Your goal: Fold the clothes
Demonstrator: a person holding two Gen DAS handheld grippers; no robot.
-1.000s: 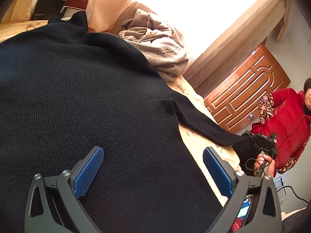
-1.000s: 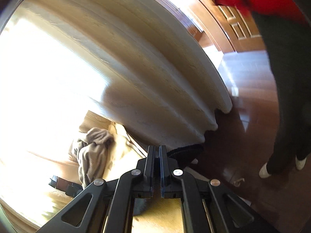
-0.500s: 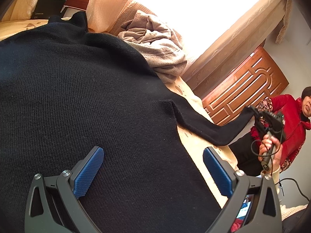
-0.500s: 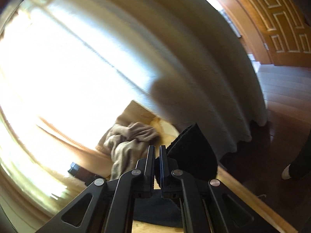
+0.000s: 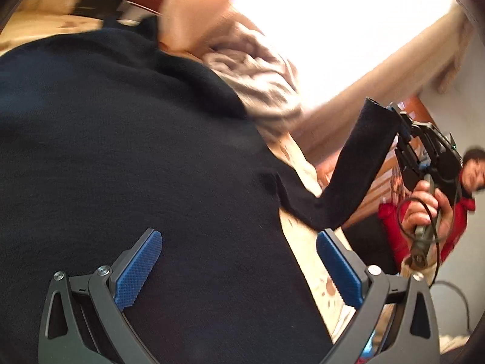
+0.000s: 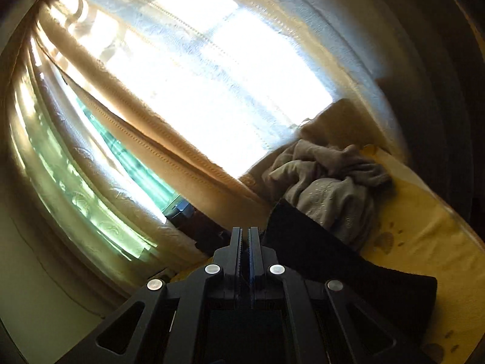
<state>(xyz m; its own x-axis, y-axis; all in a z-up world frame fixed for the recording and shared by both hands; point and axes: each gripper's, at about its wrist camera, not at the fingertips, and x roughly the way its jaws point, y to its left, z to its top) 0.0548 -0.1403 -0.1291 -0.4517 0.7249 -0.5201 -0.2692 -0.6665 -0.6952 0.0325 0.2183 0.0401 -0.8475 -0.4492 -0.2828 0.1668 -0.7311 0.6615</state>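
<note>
**Sleeve up off the bed's right edge, body of the sweater on the far side of it from my right hand**

Left wrist view: my left hand-held gripper hangs over the black sweater with its blue pads spread wide and nothing between them. The sweater lies flat across the bed, its body filling the bed from the headboard end down to me. Its sleeve runs from the armpit out past the bed's right edge and then bends upward, so its long axis now stands steeply, cuff uppermost. My right hand-held gripper is clamped on that cuff, with my right hand under it on the handle, out beyond the bed's edge. A grey-brown garment lies crumpled near the far right corner of the bed, by the curtain. This view is blurred, so I cannot tell fine creases.

Right wrist view: the fingers of my right hand-held gripper stand together, pinching the black knit; the sleeve drops away to the right of them and down toward the yellow bed sheet. The crumpled garment sits just past the sleeve, and the curtain fills the rest.

My judgement: the fold turns on carrying the cuff inward, from the right edge across to the sweater's body. The right hand is the one holding it; the left is nearer the body and free to pin the fold line.
</note>
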